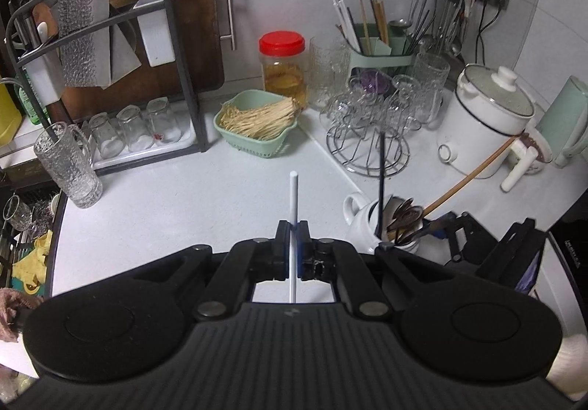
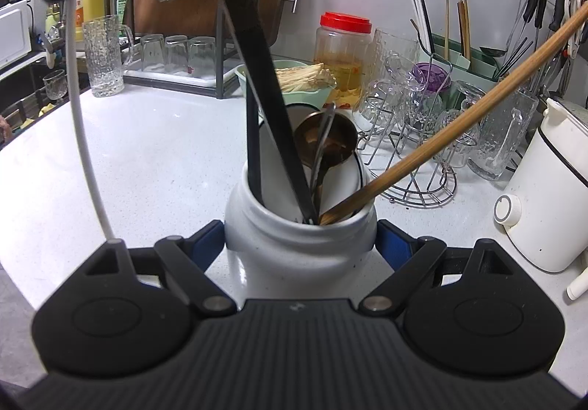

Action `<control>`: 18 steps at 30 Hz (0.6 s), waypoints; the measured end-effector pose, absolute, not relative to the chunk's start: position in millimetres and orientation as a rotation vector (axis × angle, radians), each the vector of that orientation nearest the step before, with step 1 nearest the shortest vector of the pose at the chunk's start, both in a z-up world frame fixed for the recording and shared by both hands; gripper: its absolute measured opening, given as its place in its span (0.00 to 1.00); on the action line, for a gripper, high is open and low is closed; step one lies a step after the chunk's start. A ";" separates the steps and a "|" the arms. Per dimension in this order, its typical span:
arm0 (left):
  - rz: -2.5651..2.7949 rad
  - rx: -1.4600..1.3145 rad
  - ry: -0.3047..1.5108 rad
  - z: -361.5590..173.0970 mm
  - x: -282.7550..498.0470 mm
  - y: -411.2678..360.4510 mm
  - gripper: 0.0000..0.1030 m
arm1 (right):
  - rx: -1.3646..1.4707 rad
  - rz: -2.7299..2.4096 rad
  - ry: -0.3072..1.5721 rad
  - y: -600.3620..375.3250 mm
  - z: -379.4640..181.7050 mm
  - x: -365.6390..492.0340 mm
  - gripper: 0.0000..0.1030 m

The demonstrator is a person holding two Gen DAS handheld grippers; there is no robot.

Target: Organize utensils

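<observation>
In the left wrist view my left gripper (image 1: pixel 293 237) is shut on a thin white chopstick (image 1: pixel 293 197) that points away over the white counter. To its right stands a white jar (image 1: pixel 367 226) holding dark spoons, a black chopstick and a long wooden chopstick (image 1: pixel 466 182). In the right wrist view my right gripper (image 2: pixel 299 244) is shut on that white jar (image 2: pixel 294 263), with a blue pad pressed to each side. The white chopstick (image 2: pixel 82 138) hangs at the left of that view. A green caddy (image 1: pixel 378 53) with upright chopsticks stands at the back wall.
A green basket of bamboo sticks (image 1: pixel 257 123), a red-lidded jar (image 1: pixel 283 64) and a wire rack of glasses (image 1: pixel 367 123) stand behind the jar. A white electric pot (image 1: pixel 485 116) sits at the right, a knife and board rack (image 1: pixel 110 61) and a tall glass (image 1: pixel 70 167) at the left.
</observation>
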State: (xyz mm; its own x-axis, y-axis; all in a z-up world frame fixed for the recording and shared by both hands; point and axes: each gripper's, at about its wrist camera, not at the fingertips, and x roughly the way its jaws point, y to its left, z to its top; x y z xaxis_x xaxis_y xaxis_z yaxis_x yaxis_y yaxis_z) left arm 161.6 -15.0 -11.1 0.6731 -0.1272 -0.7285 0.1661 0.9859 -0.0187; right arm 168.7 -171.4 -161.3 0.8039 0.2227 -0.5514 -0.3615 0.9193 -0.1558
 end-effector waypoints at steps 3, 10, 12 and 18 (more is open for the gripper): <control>-0.181 0.044 0.798 -3.3 161.5 -17.3 0.03 | -0.260 0.316 0.554 -171.4 -161.3 169.0 0.88; -0.217 0.032 0.731 24.4 161.2 -23.5 0.00 | -0.260 0.316 0.554 -171.5 -161.7 168.8 0.88; -0.231 0.032 0.713 32.8 162.2 -25.7 0.00 | -0.259 0.315 0.552 -171.4 -161.4 169.1 0.88; -0.236 0.033 0.745 20.5 166.3 -16.6 0.00 | -0.253 0.312 0.551 -171.7 -161.5 168.4 0.88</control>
